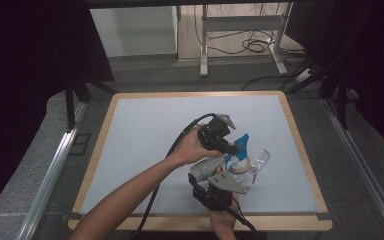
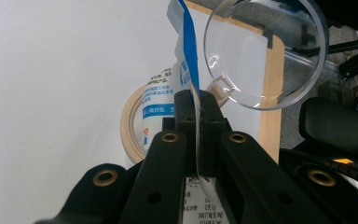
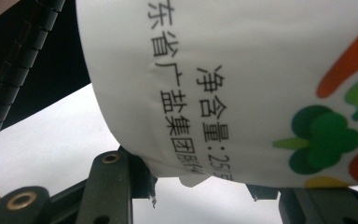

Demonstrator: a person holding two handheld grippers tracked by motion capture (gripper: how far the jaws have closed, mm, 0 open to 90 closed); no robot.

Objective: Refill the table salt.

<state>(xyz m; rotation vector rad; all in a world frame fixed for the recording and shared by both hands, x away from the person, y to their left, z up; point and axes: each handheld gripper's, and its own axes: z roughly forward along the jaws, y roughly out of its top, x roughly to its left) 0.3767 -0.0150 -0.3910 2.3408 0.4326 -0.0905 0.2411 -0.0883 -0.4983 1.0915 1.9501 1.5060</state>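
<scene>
Two grippers (image 1: pixel 228 145) (image 1: pixel 219 175) clamp one white packet (image 3: pixel 242 84) — tape roll (image 2: pixel 133 128) and clear cup (image 2: pixel 265 51) crowd alongside

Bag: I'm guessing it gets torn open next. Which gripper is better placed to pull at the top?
Probably left: the left gripper already pinches the bag at its thin top edge, while the right gripper clasps its body.

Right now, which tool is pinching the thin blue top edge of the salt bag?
The left tool, jaws shut on the bag's blue edge; the right tool grips its wide white body.
</scene>
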